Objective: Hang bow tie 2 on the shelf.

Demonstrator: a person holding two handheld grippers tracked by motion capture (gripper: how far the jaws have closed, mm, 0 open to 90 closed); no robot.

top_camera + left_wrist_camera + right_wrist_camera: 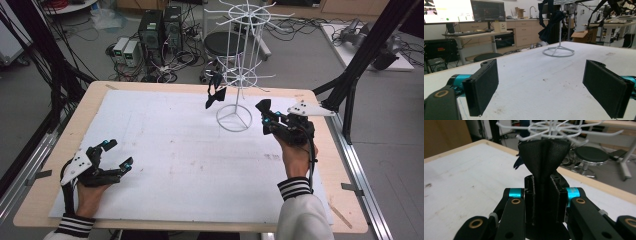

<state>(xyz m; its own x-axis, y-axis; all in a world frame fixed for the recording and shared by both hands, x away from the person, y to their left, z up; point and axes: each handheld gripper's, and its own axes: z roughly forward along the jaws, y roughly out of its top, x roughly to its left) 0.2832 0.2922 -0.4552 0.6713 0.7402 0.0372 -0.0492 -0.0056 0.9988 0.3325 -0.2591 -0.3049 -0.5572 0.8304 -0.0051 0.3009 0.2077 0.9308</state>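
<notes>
Black bow tie (544, 157), pinched at its middle, flares upward.

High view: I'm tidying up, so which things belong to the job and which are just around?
In the job: black bow tie in the right claw; white wire rack; hung black bow tie.
Just around: stool; computer towers.

You have even, diffuse overhead light on the white foam-covered worktop (165, 150); shadows under your hands are faint and soft; the high view is slightly soft overall, its dark floor corners dim; in the left gripper view the bright monitor screen (447, 10) blows out near the top left edge; in the right gripper view the pinched black fabric piece (544, 157) looks sharp, the background blurred.
</notes>
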